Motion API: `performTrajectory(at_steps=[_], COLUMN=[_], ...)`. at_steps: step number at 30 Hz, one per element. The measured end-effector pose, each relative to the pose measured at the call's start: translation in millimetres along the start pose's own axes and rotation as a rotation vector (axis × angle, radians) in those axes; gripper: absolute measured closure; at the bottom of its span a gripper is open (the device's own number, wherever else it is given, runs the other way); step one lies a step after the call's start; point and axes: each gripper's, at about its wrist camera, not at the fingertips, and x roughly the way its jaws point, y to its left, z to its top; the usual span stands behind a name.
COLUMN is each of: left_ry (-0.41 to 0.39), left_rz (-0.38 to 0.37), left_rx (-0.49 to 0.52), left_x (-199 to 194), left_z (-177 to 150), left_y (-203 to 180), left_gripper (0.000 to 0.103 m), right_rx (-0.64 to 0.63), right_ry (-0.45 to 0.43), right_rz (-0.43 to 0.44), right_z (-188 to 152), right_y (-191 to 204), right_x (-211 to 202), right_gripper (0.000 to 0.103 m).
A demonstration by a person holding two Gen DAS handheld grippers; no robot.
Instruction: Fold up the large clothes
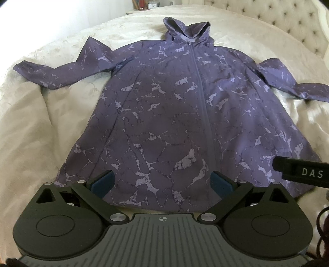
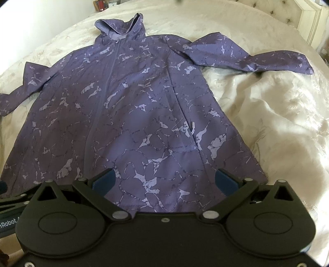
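Jacket (image 1: 164,115) flat on bed (image 1: 37,115), hood (image 1: 185,28) toward far nightstand (image 1: 144,6).

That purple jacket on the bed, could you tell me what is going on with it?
A person holding a gripper in each hand is about to fold it. The hooded purple jacket lies zipped and spread flat on the cream bedspread, sleeves out to both sides, hood at the far end. The left gripper and the right gripper are both open near the hem, holding nothing. No fold has been made yet.

A purple marble-patterned hooded jacket (image 1: 174,106) lies flat on a cream bed (image 1: 30,123), hood at twelve o'clock; the left gripper (image 1: 162,182) gapes above its hem.
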Motion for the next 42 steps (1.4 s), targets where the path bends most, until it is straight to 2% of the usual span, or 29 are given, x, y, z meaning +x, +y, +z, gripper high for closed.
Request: performTrajectory(at_steps=[8, 12, 15, 18, 20, 26, 32, 35, 38, 42], left_ry=[0.000, -0.013, -0.044, -0.092, -0.130, -0.225, -0.271, -0.274, -0.280, -0.276], left_rz=[-0.001, -0.004, -0.010, -0.016, -0.015, -0.036, -0.139, -0.171, -0.161, -0.148], left_rx=[-0.002, -0.006, -0.014, -0.017, -0.009, 0.017, 0.011, 0.003, 0.016, 0.067], left_x=[0, 1, -2, -7, -9, -10, 4, 16, 29, 46], left_z=[-1, 1, 6, 15, 24, 57, 98, 117, 132, 145], left_y=[0, 3, 6, 9, 10, 12, 13, 10, 0, -16], left_gripper=[0.002, 0.002, 0.003, 0.003, 0.003, 0.003, 0.003, 0.003, 0.003, 0.003], right_rx=[0.005, 0.023, 0.073, 0.150, 0.157, 0.045, 0.071, 0.077, 0.089, 0.184], right_ry=[0.011, 0.013, 0.036, 0.124, 0.155, -0.015, -0.131, -0.187, -0.211, -0.207], right_rz=[0.016, 0.058, 0.167, 0.323, 0.349, 0.270, 0.217, 0.142, 0.062, -0.031], right_z=[-1, -2, 1, 7, 12, 49, 98, 119, 137, 157], right_y=[0, -2, -9, -19, -22, -43, -97, -126, -157, -209], right_x=[2, 4, 9, 20, 22, -5, -8, -1, 11, 34], right_gripper=[0.001, 0.001, 0.001, 0.001, 0.001, 0.001, 0.001, 0.001, 0.001, 0.004])
